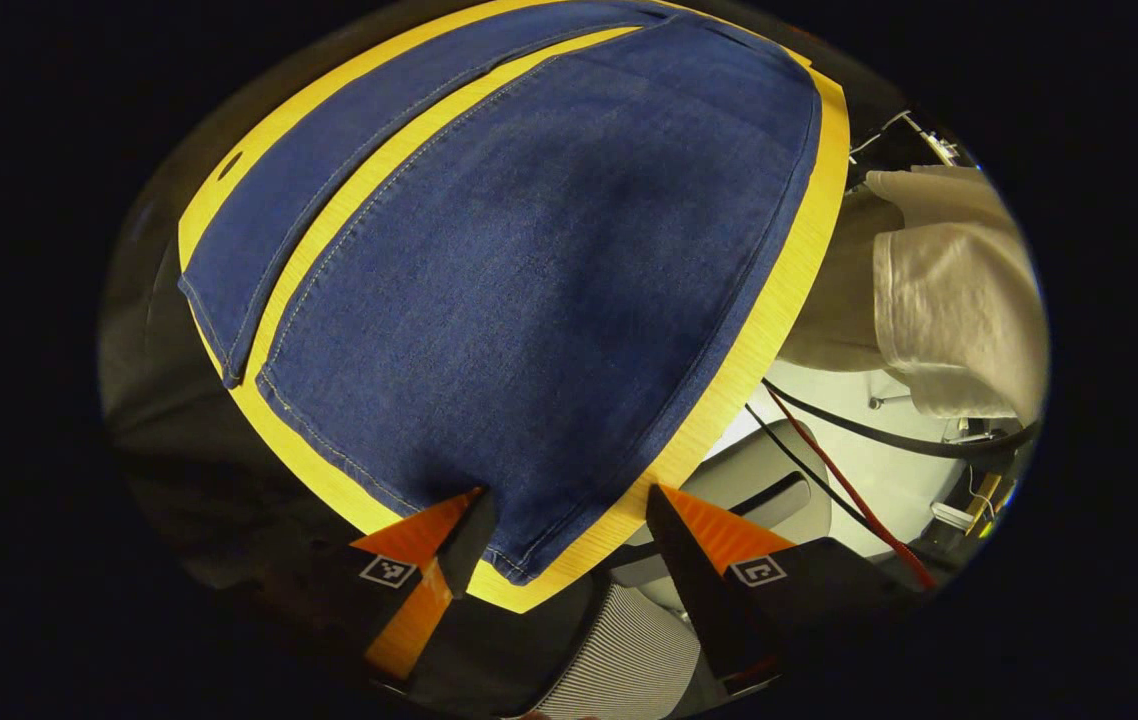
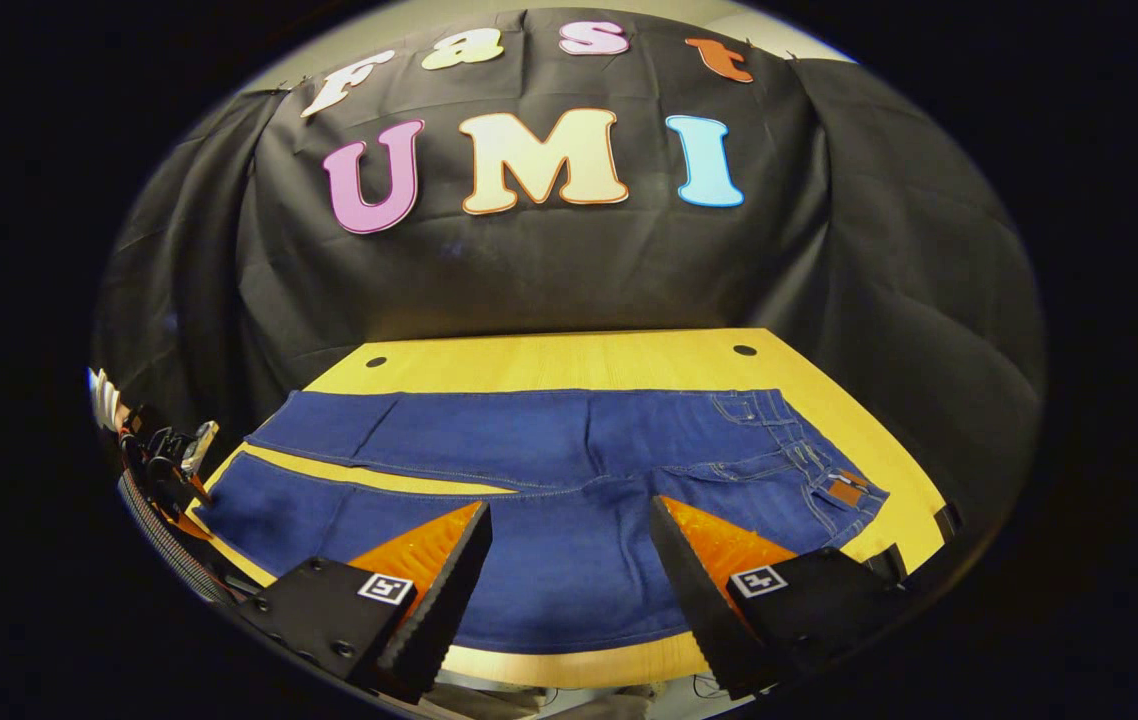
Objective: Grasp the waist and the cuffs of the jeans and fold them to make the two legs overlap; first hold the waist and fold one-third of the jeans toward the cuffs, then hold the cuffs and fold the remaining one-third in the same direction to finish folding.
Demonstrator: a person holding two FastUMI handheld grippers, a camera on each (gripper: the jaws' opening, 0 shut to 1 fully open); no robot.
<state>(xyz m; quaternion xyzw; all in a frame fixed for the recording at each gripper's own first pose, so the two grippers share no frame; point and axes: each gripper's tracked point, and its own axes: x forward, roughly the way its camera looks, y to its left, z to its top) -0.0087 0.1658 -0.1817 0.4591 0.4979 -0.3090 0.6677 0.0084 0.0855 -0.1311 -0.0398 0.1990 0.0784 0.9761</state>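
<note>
Jeans [image 2: 569, 490] flat on yellow table [image 2: 569, 360]

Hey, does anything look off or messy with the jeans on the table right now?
Nothing stands out. The jeans lie flat and unfolded on the yellow table, legs apart with a strip of table between them. Both the left gripper and right gripper are open.

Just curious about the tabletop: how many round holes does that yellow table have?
3 seen. In the right gripper view, one hole near the far left corner, another near the far right; the left gripper view shows one by the jeans leg. Jeans may cover others.
</note>
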